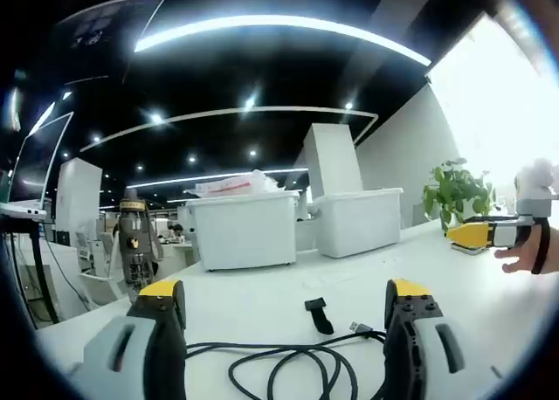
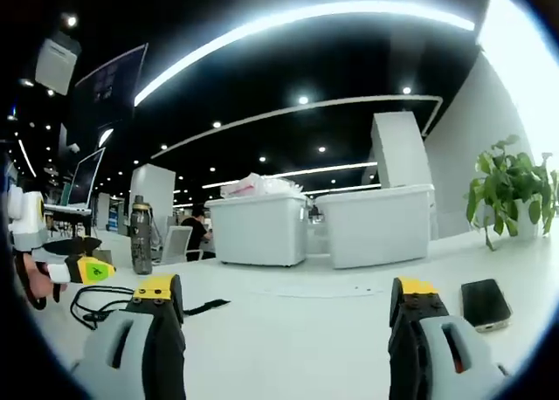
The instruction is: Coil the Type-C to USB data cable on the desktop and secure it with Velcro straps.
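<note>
left gripper view: my left gripper (image 1: 284,317) jaws wide apart, empty; cable (image 1: 293,365) loosely looped on desk (image 1: 262,300) between them, Velcro strap (image 1: 320,315) just beyond | right gripper view: my right gripper (image 2: 284,317) jaws spread, empty; cable (image 2: 96,308) far left, phone (image 2: 485,304) opposite | handling guess: light, limp, springy; grab a loop, not the plugs

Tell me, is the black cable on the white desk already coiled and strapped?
Not yet. The cable lies in loose loops on the desk, and the Velcro strap lies apart beside it.
</note>
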A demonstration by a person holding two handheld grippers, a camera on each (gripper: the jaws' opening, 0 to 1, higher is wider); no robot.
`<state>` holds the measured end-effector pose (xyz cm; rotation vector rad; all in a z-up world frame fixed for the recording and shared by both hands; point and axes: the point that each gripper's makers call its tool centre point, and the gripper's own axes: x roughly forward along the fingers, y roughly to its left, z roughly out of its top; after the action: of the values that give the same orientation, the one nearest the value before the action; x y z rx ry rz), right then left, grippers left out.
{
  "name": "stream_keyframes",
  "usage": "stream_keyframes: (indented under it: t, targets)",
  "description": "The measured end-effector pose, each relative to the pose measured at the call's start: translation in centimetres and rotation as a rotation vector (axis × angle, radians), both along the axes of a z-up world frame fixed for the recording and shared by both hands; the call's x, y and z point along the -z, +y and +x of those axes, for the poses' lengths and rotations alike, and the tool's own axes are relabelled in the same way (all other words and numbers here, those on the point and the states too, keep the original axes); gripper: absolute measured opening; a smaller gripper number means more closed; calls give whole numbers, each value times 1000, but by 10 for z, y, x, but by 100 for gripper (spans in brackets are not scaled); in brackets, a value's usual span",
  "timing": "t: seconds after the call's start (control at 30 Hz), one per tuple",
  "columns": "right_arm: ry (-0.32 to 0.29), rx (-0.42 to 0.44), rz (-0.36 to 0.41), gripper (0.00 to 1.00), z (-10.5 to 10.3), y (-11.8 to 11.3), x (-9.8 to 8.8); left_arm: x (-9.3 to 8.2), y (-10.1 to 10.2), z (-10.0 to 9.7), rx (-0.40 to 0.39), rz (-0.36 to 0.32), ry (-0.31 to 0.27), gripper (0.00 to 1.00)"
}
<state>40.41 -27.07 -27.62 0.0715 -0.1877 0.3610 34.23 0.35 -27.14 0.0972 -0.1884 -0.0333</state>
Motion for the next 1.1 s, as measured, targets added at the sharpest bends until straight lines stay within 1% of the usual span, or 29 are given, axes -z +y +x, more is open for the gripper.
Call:
stream_keyframes:
  t: [0.13, 0.33, 0.5, 0.67, 0.77, 0.9, 1.1]
  targets:
    - [19, -12, 25, 86, 1, -1, 1, 1, 1, 1, -4, -5, 4, 95]
    - [38, -11, 47, 84, 2, -3, 3, 3, -1, 1, -4, -5, 14, 92]
    - [47, -11, 54, 83, 2, -4, 5, 5, -5, -2, 0, 1, 16, 90]
    - [54, -7, 60, 81, 2, -5, 6, 6, -5, -2, -3, -3, 17, 90]
    - [61, -8, 66, 79, 2, -6, 6, 7, -8, -2, 10, -4, 22, 87]
    - [66, -7, 73, 78, 1, -6, 7, 8, -8, -2, 6, 10, 26, 87]
    - [71, -5, 82, 77, 1, -7, 7, 8, -10, -3, 13, -2, 23, 87]
